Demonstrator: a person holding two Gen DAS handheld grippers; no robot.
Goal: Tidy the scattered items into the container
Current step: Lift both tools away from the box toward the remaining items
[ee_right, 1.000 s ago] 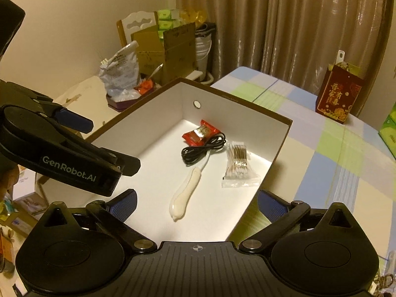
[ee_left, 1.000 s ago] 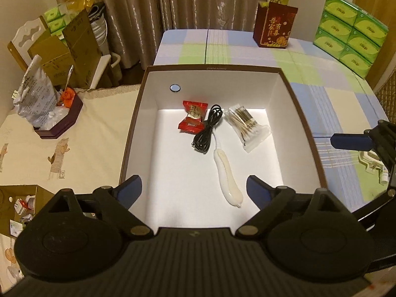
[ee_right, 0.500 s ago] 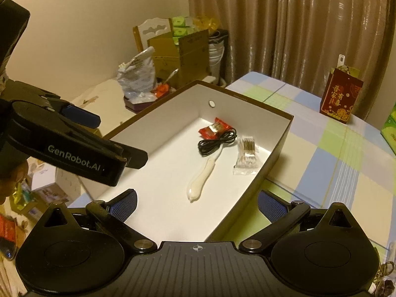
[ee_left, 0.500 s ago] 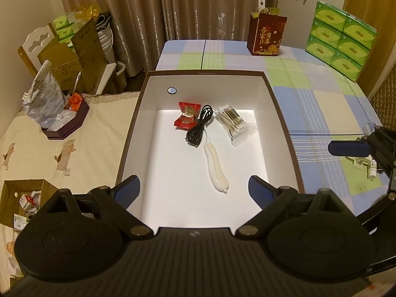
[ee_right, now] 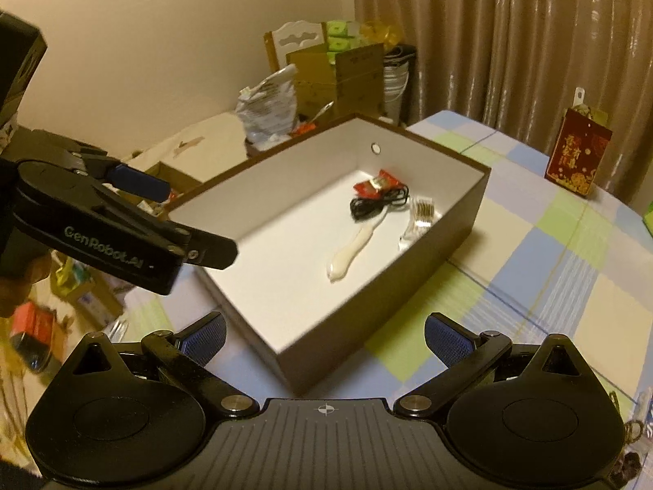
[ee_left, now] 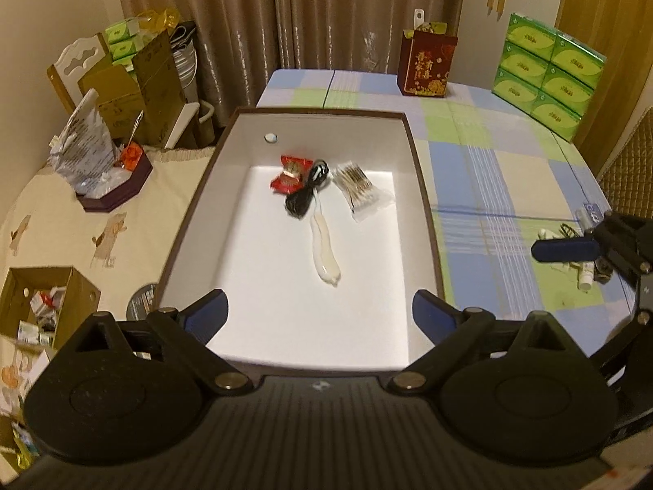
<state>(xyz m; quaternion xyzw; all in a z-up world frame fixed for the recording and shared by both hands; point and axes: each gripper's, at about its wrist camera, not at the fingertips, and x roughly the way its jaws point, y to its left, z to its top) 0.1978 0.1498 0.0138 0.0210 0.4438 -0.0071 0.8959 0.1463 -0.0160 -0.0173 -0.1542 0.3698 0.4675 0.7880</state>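
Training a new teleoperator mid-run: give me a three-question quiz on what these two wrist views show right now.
1. True or false: the red snack packet lies inside the brown cardboard box with white lining.
2. How many items are in the box?
3. What touches the coiled black cable: A) the long white plastic tool, B) the green tissue packs?

Key: 1 true. 2 four, counting the clear bag of cotton swabs. 3 A.

My left gripper (ee_left: 320,312) was spread wide and held nothing; my right gripper (ee_right: 324,335), beside it, gaped equally empty.
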